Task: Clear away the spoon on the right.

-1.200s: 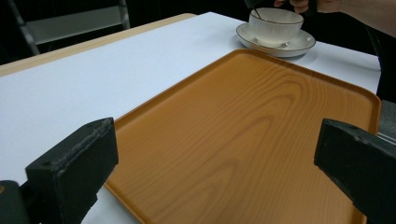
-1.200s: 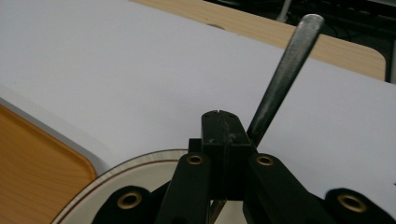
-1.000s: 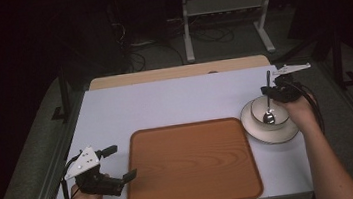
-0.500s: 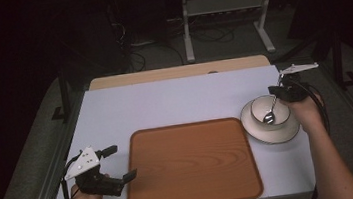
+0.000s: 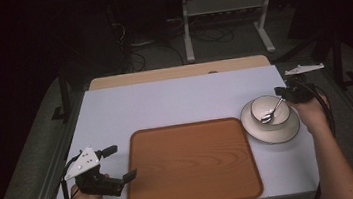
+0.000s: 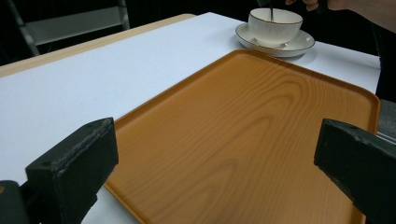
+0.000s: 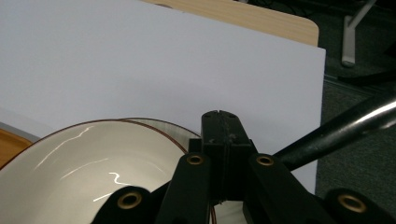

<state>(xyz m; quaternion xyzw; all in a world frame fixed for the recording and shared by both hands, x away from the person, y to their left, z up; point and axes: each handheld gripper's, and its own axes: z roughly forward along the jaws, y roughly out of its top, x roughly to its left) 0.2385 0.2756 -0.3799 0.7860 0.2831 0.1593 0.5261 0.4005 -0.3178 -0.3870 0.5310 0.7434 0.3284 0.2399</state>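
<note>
While right claw (image 5: 285,98) pinches thin metal spoon (image 5: 270,113), probably, in glossy round cup (image 5: 269,109), left claw (image 5: 120,163) gapes empty.

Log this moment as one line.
right gripper: shut on spoon | spoon: in cup on saucer | left gripper: open by tray

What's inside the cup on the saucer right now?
A spoon rests in the cup, its handle held by the shut right gripper. The cup sits on a saucer. Whether it holds any liquid cannot be told.
</note>
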